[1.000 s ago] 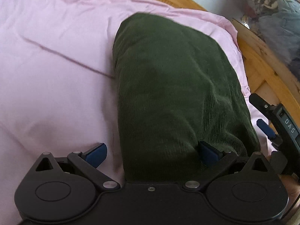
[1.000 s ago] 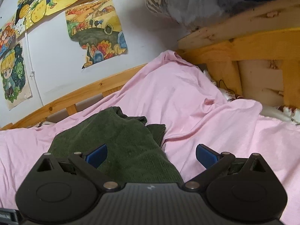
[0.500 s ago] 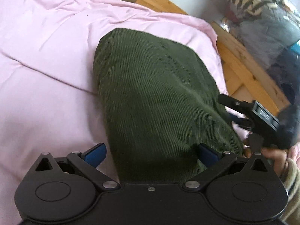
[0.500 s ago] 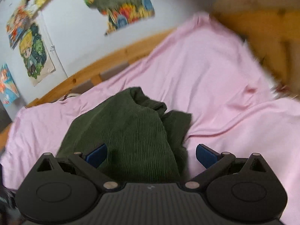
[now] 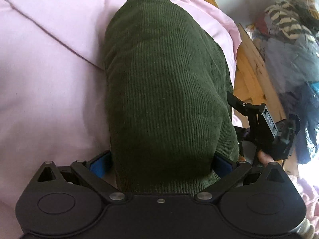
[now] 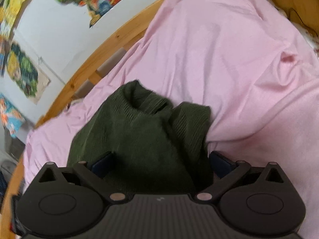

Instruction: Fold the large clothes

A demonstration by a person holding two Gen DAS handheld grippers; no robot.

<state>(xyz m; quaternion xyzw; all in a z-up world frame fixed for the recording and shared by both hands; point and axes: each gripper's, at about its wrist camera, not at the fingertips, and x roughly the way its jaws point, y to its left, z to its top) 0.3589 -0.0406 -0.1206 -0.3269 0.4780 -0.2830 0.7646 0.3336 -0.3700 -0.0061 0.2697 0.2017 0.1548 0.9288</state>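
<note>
Left wrist view: we see the green corduroy garment running straight ahead from the left hand-held gripper, long axis along the fingers, far end toward the bed's wooden side rail. It lies on the pink sheet, near the bed's right edge. Near end bulges between the blue pads; fingers are spread wide either side of the cloth, not pinched on it as far as we can tell.

The right hand-held gripper shows here at the garment's right flank, hand on its handle, close to the same near end.

Right wrist view: right hand-held gripper also has the garment between its fingers, jaws wide apart, cloth bunched between them with a loose fold lying to the right. Beyond it the garment reaches toward the rail and the wall with the drawings.

Our read: both tools sit at the same end, so the next fold likely carries that end forward along the long axis. Each needs to close on a corner first. Left is better centred on the width; right is on the bunched side, where layers may slip.
</note>
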